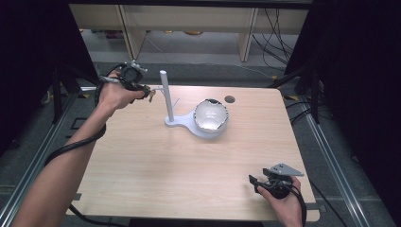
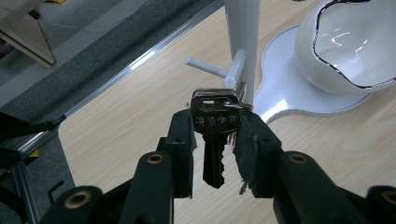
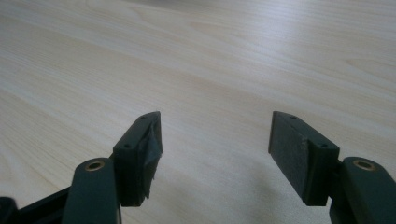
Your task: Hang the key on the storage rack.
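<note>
My left gripper [image 2: 215, 122] is shut on a dark key [image 2: 215, 140] that hangs blade-down between its pads, its metal ring just short of a white peg [image 2: 235, 70] on the white post [image 2: 243, 37]. In the high view the left gripper [image 1: 150, 93] sits at the table's far left, beside the post [image 1: 165, 94]. The post rises from a white stand [image 1: 182, 123] that also carries a white bowl [image 1: 211, 116] with a wavy dark rim. My right gripper [image 3: 215, 135] stands open over bare wood, and in the high view the right gripper [image 1: 254, 182] rests near the front right corner.
The wooden table [image 1: 179, 170] has a round cable hole [image 1: 230, 99] behind the bowl. Metal rails [image 1: 38, 151] run along both sides of the table. Shelving and cables [image 1: 274, 33] stand beyond the far edge.
</note>
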Available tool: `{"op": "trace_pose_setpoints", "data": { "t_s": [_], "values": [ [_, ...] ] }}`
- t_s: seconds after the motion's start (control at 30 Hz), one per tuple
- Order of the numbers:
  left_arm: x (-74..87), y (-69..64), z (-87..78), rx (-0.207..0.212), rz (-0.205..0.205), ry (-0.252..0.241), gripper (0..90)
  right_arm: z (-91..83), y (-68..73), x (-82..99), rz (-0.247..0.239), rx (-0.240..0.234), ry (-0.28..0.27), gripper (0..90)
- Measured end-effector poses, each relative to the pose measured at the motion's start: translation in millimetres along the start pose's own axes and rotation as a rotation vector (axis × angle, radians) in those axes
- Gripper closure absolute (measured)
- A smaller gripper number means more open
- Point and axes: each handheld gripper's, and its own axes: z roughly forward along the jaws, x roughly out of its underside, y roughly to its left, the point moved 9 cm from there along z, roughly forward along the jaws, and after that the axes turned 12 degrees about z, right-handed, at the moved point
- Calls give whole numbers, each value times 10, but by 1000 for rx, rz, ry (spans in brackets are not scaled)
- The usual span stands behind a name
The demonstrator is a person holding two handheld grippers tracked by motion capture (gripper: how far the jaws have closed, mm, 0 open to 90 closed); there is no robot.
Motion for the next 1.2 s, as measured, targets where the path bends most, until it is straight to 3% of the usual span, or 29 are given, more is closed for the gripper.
{"op": "trace_pose_setpoints", "data": {
  "t_s": [0.23, 0.27, 0.3, 0.43, 0.5, 0.53, 0.73, 0.77, 1.2],
  "values": [
    [-33, -14, 19, 7, 1, 5, 673, 11, 2, 15, 5, -1, 11, 358],
    [-49, -13, 40, -4, -3, -13, 673, 7, 13, 14, 10, -9, 11, 359],
    [-40, -16, 31, 9, 1, 10, 673, 7, 16, 16, 11, -13, 11, 359],
    [-58, -13, 46, 8, 3, 12, 673, 16, 3, 20, 2, -3, 13, 358],
    [-71, -6, 53, 8, 2, 16, 673, 13, 24, 33, 29, -6, 23, 358],
    [-71, -6, 53, 8, 2, 16, 673, 18, 5, 22, 3, -10, 19, 358],
    [-103, 9, 64, 2, 7, 15, 672, 9, 13, 21, 11, -12, 13, 359],
    [-96, 9, 53, 8, 13, 36, 672, 9, 15, 21, 12, -14, 13, 358],
    [-161, 25, 76, 21, 22, 78, 671, 32, 20, 27, 15, -24, 10, 358]
  ]
}}
